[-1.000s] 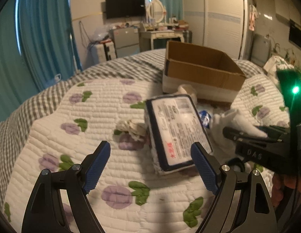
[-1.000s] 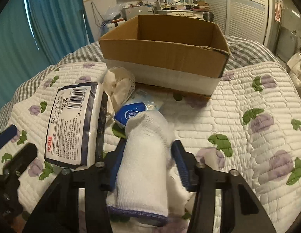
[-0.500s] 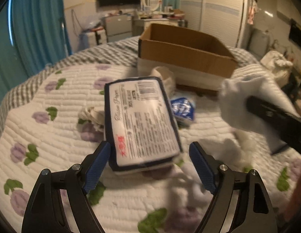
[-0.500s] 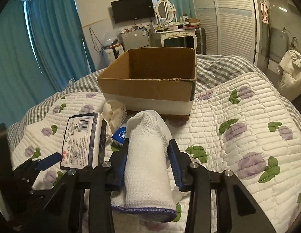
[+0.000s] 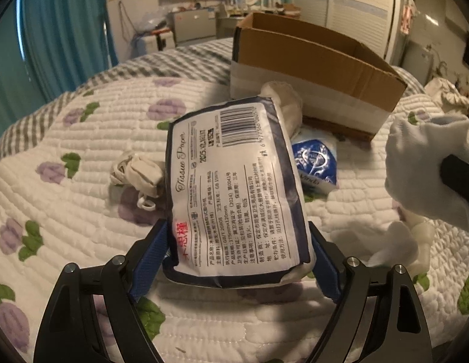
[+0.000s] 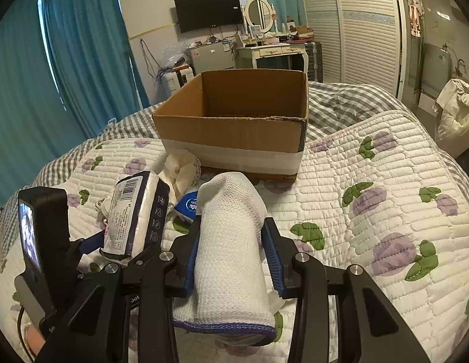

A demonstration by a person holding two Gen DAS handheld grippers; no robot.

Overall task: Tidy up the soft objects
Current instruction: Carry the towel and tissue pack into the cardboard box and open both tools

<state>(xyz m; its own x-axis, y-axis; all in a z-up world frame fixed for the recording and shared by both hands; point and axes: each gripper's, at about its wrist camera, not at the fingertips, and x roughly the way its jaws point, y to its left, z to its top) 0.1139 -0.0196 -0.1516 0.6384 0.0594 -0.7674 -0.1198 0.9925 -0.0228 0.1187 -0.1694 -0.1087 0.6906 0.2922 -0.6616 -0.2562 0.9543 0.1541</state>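
My left gripper (image 5: 234, 257) is shut on the near end of a tissue paper pack (image 5: 234, 187), white with a dark blue border; the pack also shows in the right wrist view (image 6: 134, 214), lifted off the quilt. My right gripper (image 6: 231, 248) is shut on a rolled white towel (image 6: 231, 242) with a blue hem, held above the bed; the towel shows at the right of the left wrist view (image 5: 428, 163). An open cardboard box (image 6: 234, 124) stands on the bed beyond both grippers.
A small blue tissue packet (image 5: 316, 163), a cream cloth bundle (image 5: 282, 103) and a small white knotted cloth (image 5: 137, 175) lie on the flowered quilt (image 6: 385, 211) near the box. More white cloth (image 5: 391, 245) lies at right.
My left gripper moved forward and closed on the tissue pack, lifting its near end. My right gripper rose with the towel and drew a little nearer the box.
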